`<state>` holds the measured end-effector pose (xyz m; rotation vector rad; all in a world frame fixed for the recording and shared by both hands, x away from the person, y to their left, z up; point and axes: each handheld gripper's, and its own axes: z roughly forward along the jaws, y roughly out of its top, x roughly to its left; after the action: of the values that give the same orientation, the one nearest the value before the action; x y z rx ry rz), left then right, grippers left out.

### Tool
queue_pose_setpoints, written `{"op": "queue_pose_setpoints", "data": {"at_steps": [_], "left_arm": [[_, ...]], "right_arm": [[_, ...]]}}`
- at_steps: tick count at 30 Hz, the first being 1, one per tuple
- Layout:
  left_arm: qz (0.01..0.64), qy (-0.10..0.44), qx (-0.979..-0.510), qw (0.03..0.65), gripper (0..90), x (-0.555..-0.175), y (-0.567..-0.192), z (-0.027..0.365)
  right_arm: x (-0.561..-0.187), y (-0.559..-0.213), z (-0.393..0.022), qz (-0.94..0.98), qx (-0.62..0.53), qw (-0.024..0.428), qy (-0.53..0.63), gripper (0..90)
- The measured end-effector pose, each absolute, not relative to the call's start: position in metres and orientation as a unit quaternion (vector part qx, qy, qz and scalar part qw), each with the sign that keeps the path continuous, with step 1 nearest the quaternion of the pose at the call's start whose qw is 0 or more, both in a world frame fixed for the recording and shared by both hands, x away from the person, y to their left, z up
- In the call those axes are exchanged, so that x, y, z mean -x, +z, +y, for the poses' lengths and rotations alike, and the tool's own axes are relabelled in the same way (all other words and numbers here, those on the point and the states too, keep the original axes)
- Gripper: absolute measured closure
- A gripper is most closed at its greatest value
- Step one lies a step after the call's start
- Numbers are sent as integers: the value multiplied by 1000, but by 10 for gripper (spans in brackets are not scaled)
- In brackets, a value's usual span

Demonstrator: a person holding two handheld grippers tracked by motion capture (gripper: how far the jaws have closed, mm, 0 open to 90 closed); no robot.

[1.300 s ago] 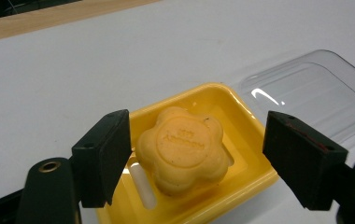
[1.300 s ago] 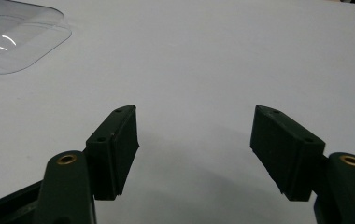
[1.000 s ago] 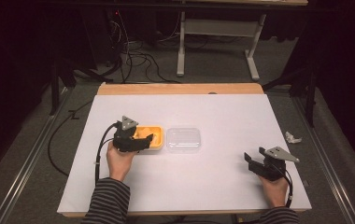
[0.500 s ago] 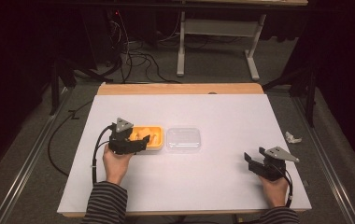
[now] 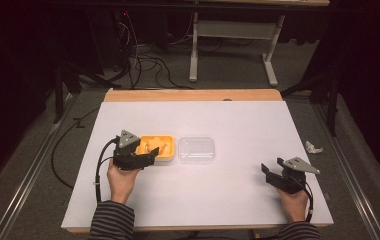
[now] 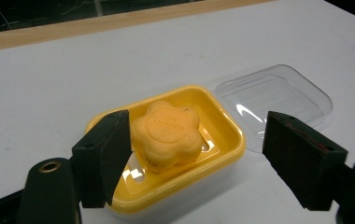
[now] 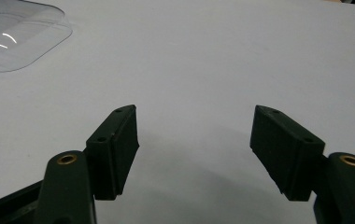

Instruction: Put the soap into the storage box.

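We note the white rectangular table (image 5: 218,195) as the largest item, with a wooden strip along its far edge. On it stands the yellow rectangular plastic soap dish (image 6: 217,135), open at the top, holding one orange flower-shaped soap bar (image 6: 168,135) that rests on the dish's ridged floor. The clear plastic lid (image 6: 278,100) lies flat on the table just beside the dish, detached from it. The left gripper (image 6: 196,154) hangs over the dish with its jaws apart, straddling the soap without pressing it. The right gripper (image 7: 194,140) sits well apart over bare table, jaws apart and empty.
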<state>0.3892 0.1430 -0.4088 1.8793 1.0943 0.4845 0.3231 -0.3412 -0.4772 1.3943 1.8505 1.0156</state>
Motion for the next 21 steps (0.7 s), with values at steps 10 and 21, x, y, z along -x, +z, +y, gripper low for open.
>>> {"op": "queue_pose_setpoints", "data": {"at_steps": [10,21], "left_arm": [[436,189,-755,452,238,-382,-410,144],[433,184,-753,459,236,-374,-412,143]], "right_arm": [[-323,-477,-341,698,-526,301,382,328],[-323,-477,-341,697,-525,301,384,328]]}}
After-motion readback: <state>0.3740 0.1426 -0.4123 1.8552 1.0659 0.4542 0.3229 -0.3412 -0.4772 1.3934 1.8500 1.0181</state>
